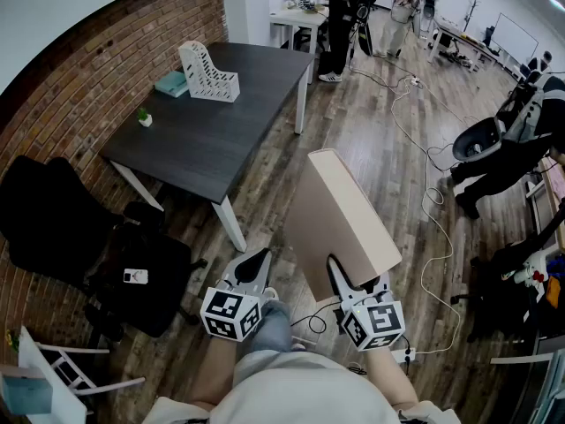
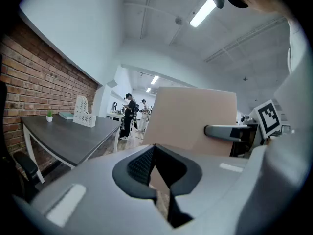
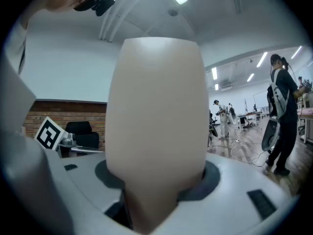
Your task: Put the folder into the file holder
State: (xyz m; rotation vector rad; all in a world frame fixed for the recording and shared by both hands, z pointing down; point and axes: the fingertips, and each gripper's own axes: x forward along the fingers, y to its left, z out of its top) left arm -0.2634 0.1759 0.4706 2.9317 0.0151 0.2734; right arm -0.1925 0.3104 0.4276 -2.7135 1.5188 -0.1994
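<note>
folder: tan, flat, held up in the air over the wooden floor, tilted with its top edge leaning toward 11 o'clock. its lower edge sits in the right tool, which pinches it. in the right gripper view the folder fills the gap between the jaws and blocks most of the scene ahead.

left tool: at 9 o'clock of the right one, near it but apart from the folder, jaws pressed together with nothing between them. in the left gripper view the folder stands at 1 o'clock beyond the jaw tips.

file holder: white, perforated, upright on the dark worktop, well apart from the folder at about 11 o'clock. a teal book lies just beside it at 9 o'clock; a small potted plant stands nearer the brick wall.

black chair at 8 o'clock of the worktop. white cable trails over the floor at 3 o'clock. people stand at 12 o'clock, far back.
</note>
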